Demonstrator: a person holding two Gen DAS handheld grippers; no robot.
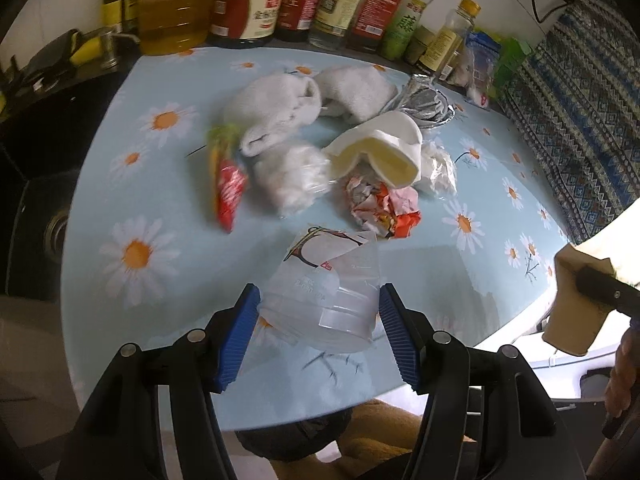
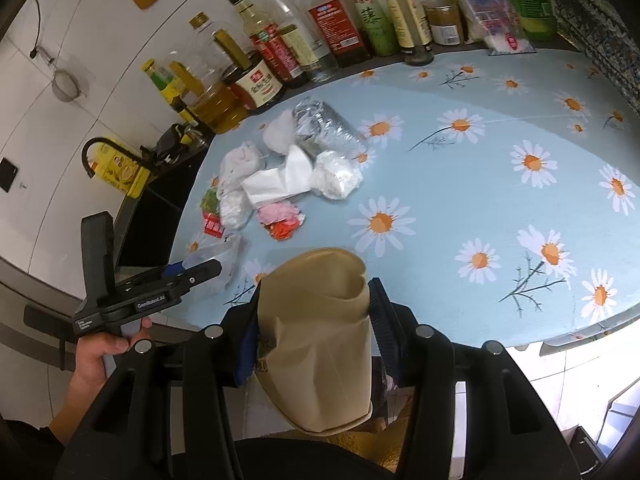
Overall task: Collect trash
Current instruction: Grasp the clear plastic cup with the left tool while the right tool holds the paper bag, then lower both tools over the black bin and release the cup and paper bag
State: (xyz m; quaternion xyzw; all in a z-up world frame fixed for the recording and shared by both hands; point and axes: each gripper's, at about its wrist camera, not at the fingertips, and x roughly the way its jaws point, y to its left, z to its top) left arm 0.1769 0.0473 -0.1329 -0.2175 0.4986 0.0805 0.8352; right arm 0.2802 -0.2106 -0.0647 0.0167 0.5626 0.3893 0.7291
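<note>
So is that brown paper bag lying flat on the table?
No, the brown paper bag is clamped upright between the pads of the right gripper, at the near edge of the daisy tablecloth.

Printed in white on the black body of the left claw [image 2: 200, 270]: "GenRobot.AI"; beside it a smaller white label, too small to read. On the cream label of the dark sauce jar [image 1: 244, 8] at the back of the worktop [image 1: 400, 264]: a red square mark and black Chinese characters beginning "金标". On the green-labelled bottle [image 1: 404, 20]: one large character, "藤". On the clear cup [image 1: 320, 300]: grey lettering, reversed, not legible. On the red wrapper [image 1: 228, 196]: white characters, blurred. On the brown paper bag [image 2: 320, 340]: dark print at the left edge, largely hidden.
</note>
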